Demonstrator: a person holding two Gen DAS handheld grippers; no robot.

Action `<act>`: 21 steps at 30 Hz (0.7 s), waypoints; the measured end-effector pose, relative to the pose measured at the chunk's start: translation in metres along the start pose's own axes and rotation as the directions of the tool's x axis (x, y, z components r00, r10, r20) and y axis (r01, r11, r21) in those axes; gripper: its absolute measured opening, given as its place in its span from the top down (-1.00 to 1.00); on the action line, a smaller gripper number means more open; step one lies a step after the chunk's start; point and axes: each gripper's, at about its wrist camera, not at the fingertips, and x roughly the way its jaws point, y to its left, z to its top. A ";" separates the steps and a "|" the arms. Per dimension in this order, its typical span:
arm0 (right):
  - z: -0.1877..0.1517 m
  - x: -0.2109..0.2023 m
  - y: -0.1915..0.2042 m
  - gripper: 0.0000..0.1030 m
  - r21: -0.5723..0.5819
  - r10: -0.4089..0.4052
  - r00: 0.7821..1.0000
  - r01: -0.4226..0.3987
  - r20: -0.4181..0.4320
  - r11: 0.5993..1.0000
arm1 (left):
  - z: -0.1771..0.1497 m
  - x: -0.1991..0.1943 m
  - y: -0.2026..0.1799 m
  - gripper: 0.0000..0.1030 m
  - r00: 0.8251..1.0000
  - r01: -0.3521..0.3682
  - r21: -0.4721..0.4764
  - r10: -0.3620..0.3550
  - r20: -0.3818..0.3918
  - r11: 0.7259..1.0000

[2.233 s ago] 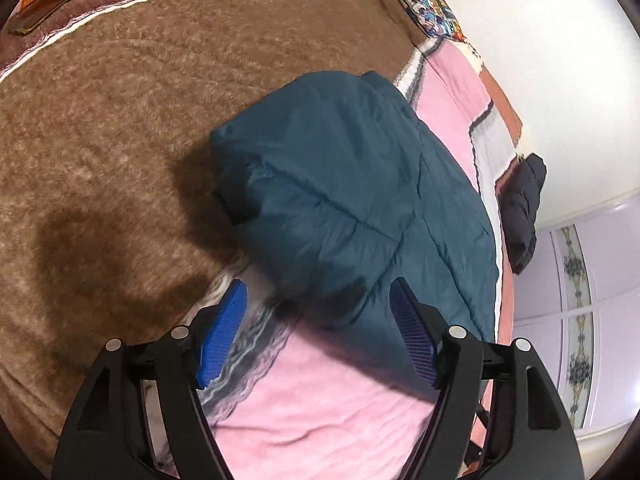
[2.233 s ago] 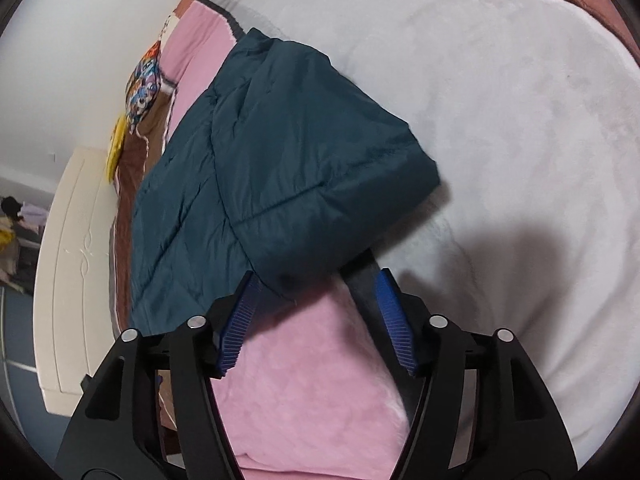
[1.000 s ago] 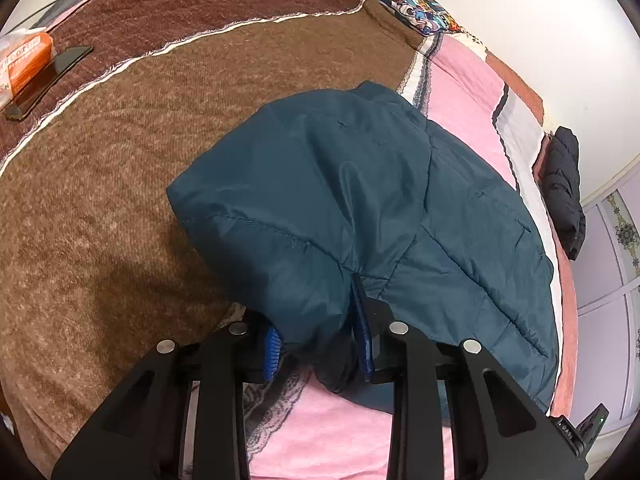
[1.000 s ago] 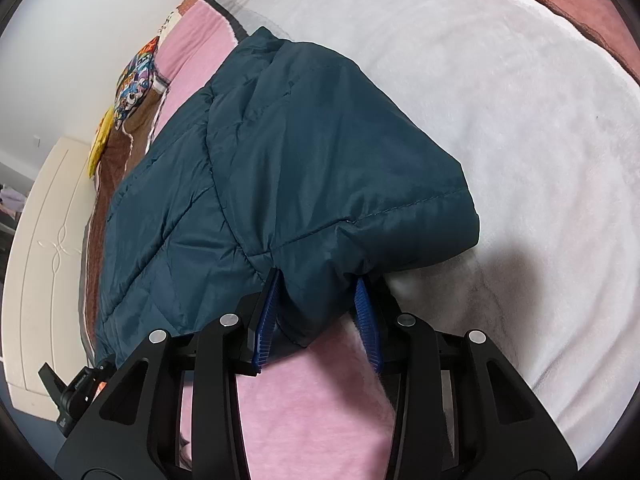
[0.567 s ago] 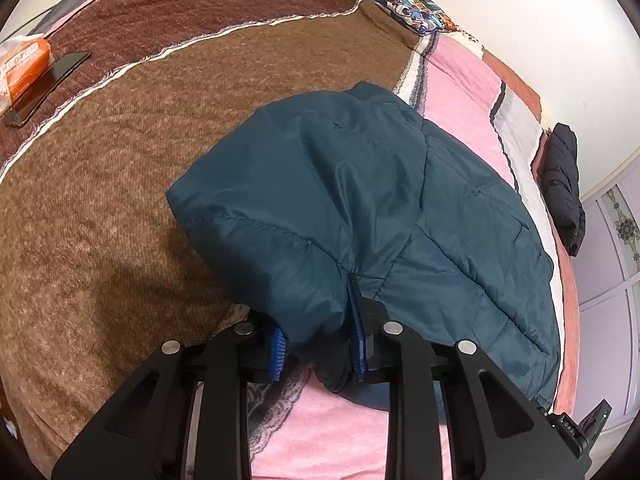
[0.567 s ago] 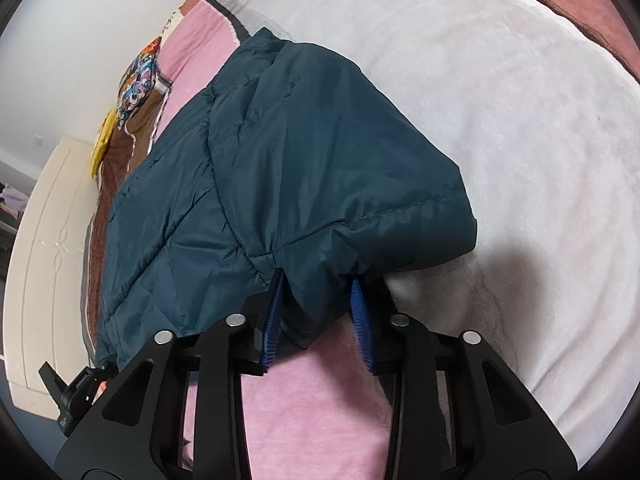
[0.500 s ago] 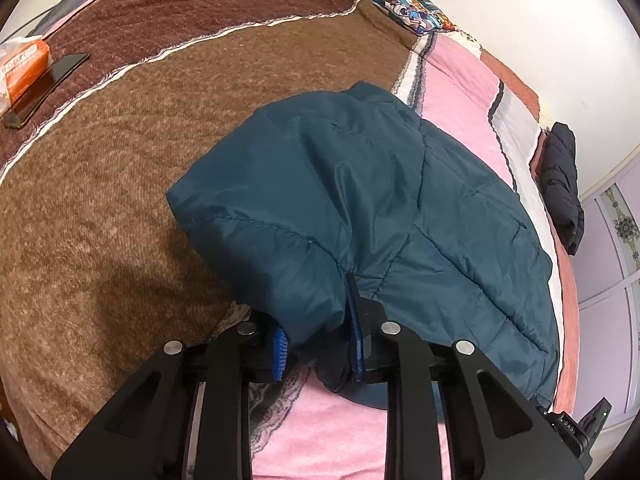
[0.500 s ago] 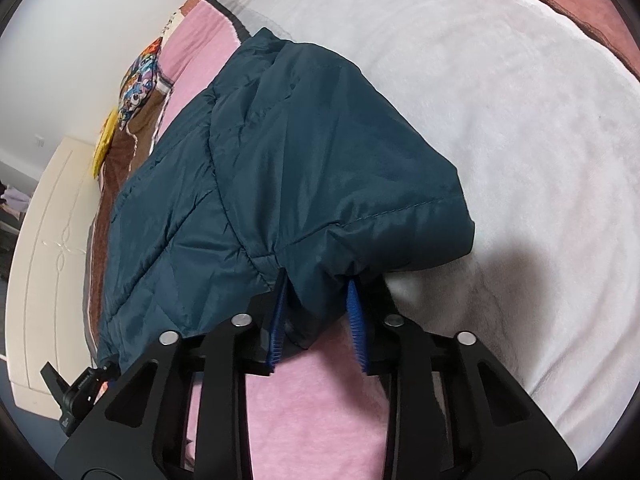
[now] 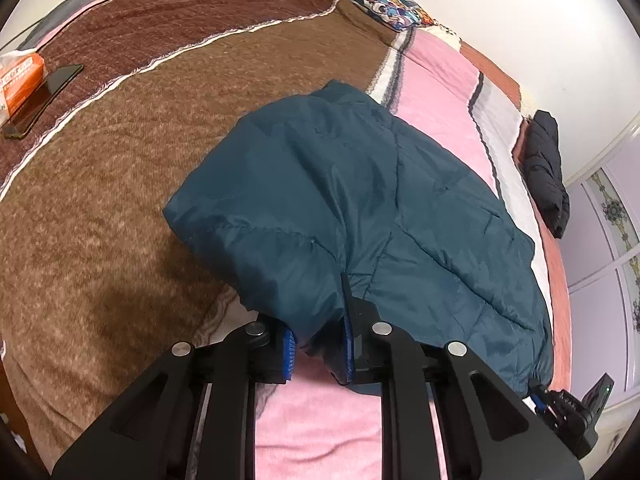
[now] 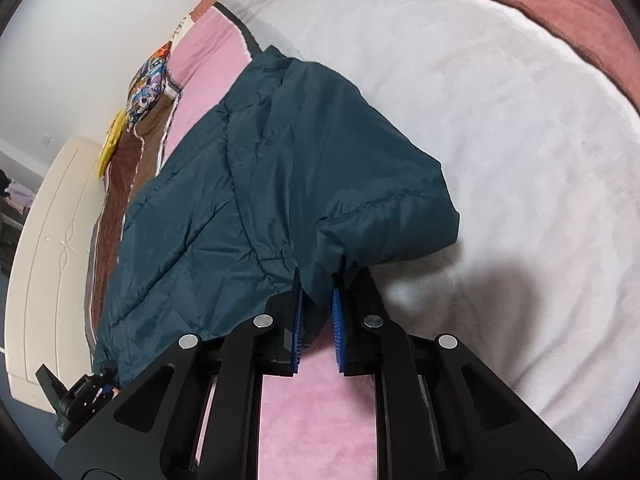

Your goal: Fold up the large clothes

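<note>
Since 2.2 s ago, both claws went from wide open to clamped: left gripper [image 9: 318,340] and right gripper [image 10: 316,312] each pinch near hem of teal jacket [image 9: 360,208], lifted slightly off bed [image 9: 100,220]. Grasp secured; fold-over judged next.

Both grippers clamped on fabric, side by side.

The left gripper [image 9: 318,334] reaches forward and slightly down, its blue-padded fingers [image 9: 287,354] drawn close with a bunched fold of the teal jacket [image 9: 360,200] pinched between them. The right gripper [image 10: 316,316] holds the same pose, its blue pads [image 10: 338,328] pressed in on another fold of that jacket. Each gripper shows at the lower outer edge of the other's view, on the far side of the garment.
</note>
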 end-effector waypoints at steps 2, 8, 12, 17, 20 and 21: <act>-0.003 -0.007 -0.001 0.79 -0.014 -0.004 1.000 0.004 0.004 1.000 | -0.005 -0.003 0.000 0.66 1.000 0.005 0.000 -0.005 -0.006 1.000; -0.022 -0.030 -0.011 0.82 -0.035 -0.002 1.000 0.002 -0.007 0.999 | -0.028 -0.020 0.007 0.66 0.999 0.016 0.008 -0.016 -0.028 1.000; -0.043 -0.044 -0.019 0.84 -0.032 -0.009 1.000 0.008 -0.022 0.999 | -0.044 -0.029 0.016 0.66 0.999 0.020 0.012 -0.020 -0.045 1.000; -0.067 -0.054 -0.029 0.85 -0.031 -0.026 0.999 0.025 -0.045 0.999 | -0.061 -0.034 0.029 0.66 0.998 0.017 0.003 -0.017 -0.058 1.000; -0.073 -0.052 -0.033 0.86 -0.030 -0.041 0.997 0.039 -0.066 0.999 | -0.069 -0.033 0.037 0.66 0.997 0.014 -0.018 -0.016 -0.070 1.000; -0.073 -0.050 -0.034 0.86 -0.021 -0.042 0.997 0.041 -0.071 0.999 | -0.071 -0.031 0.040 0.65 0.997 0.020 -0.027 -0.022 -0.074 0.999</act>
